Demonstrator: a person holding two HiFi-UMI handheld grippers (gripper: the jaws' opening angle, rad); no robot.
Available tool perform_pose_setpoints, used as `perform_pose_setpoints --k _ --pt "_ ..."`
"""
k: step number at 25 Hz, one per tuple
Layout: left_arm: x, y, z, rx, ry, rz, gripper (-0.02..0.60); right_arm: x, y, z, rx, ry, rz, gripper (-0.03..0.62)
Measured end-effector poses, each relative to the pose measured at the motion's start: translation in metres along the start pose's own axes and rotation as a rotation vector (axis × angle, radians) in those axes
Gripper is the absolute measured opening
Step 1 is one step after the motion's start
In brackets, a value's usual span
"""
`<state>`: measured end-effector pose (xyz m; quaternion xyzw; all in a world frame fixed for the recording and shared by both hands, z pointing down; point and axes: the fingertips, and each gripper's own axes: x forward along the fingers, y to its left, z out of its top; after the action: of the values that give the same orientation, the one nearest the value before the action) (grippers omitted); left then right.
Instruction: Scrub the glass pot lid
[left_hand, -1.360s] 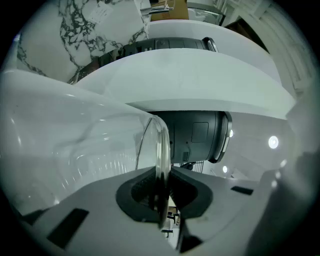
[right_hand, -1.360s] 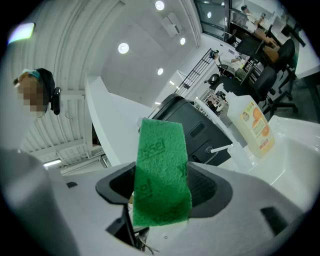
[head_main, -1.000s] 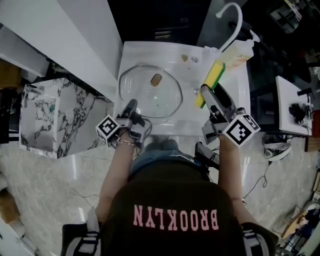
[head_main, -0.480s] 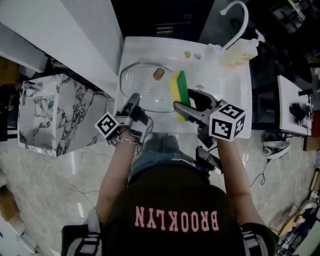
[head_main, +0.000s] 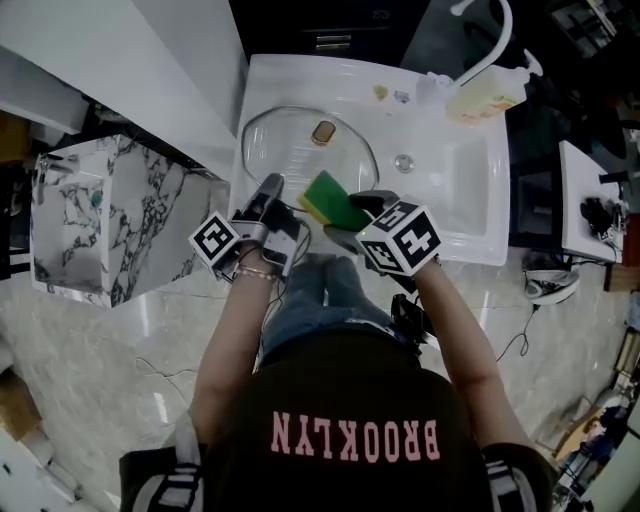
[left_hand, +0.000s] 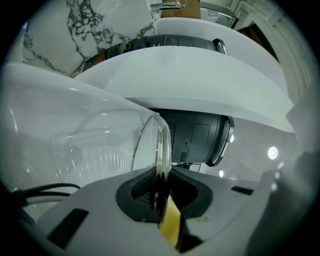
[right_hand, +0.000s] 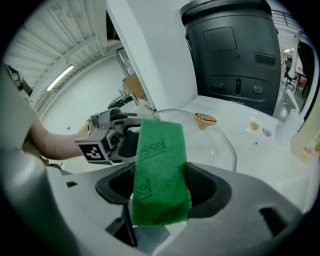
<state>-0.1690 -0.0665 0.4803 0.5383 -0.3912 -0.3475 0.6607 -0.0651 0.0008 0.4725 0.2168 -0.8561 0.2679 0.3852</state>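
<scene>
Head view shows the glass pot lid (head_main: 300, 160) in the left part of the white sink (head_main: 465, 195), its bronze knob (head_main: 323, 131) facing up, well apart from the drain (head_main: 404, 162). The left gripper (head_main: 272, 188) has its fingers closed on the lid's near rim. In the left gripper view the glass edge stands pinched between the dark pads. The right gripper (head_main: 348, 212) has its fingers clamped on a sponge (head_main: 333, 198), green scouring face outward and yellow foam behind. The sponge hangs just above the lid's near edge, beside the left gripper. Whether sponge and glass touch yet, I cannot tell.

The step in hand looks to be laying the sponge on the glass to begin scrubbing. To do it well, the green face should meet the dome flat rather than on a corner. Strokes should run away from the left fingers toward the knob, so the two grippers do not knock together. Pressure should stay moderate, since a hard push on curved, likely slippery glass could lever the rim out of the left grip. The left hold should be firm and low, so the lid cannot pivot or slide across the basin.
</scene>
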Motion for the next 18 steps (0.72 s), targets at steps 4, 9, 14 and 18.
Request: perform_pose_setpoints --k 4,9,14,18 --pt "0.000 0.000 -0.003 -0.027 0.007 -0.009 0.034 -0.001 -0.006 -0.004 -0.013 0.055 -0.020 0.287" --pt "0.002 -0.003 -0.005 -0.043 0.012 -0.017 0.034 -0.006 -0.038 -0.021 -0.043 0.132 -0.087 0.287" --pt "0.000 0.000 -0.005 -0.048 0.003 -0.004 0.034 -0.002 -0.071 -0.036 0.001 0.173 -0.063 0.287" --pt "-0.001 0.003 -0.005 -0.057 -0.007 0.002 0.035 0.002 -0.083 -0.038 0.039 0.183 0.026 0.287"
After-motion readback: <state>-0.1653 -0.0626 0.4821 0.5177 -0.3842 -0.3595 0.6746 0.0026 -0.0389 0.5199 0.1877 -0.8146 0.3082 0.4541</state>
